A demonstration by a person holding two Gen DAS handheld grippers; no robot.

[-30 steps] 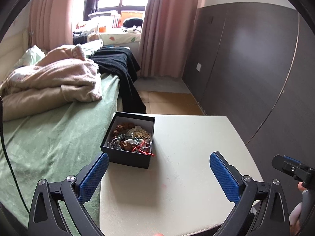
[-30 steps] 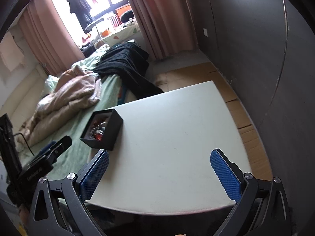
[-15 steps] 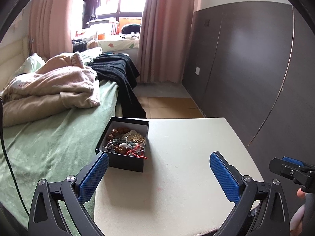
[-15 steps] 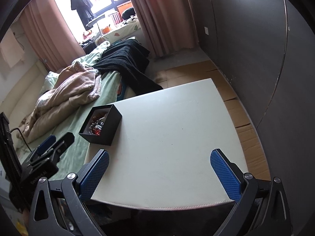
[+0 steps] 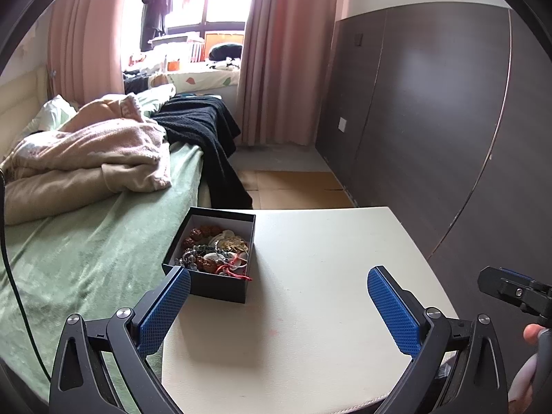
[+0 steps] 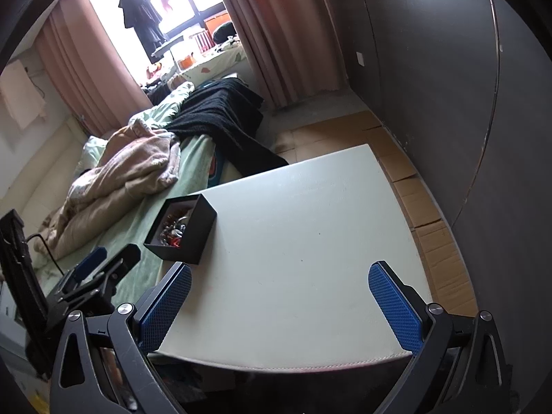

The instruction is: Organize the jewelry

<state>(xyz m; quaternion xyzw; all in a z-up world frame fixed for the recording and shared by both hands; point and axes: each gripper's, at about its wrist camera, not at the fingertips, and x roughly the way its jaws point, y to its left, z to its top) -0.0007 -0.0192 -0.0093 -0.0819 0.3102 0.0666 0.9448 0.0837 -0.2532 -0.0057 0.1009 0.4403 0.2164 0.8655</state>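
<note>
— Blue-padded left tongs [image 5: 278,305] and right tongs [image 6: 280,302]?
— Both spread wide, empty, hovering level over white tabletop [image 5: 321,269].
— Jewelry box [image 5: 213,253]?
— Black, open, at ten o'clock, tabletop's bed-side edge. No readable writing.

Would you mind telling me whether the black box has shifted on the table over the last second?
Cannot tell for certain, but probably no: the box keeps its place at the table corner nearest the bed; only the cameras moved.

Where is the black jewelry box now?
The black jewelry box stands on the white table's left edge beside the bed, just ahead of the left gripper.
</note>
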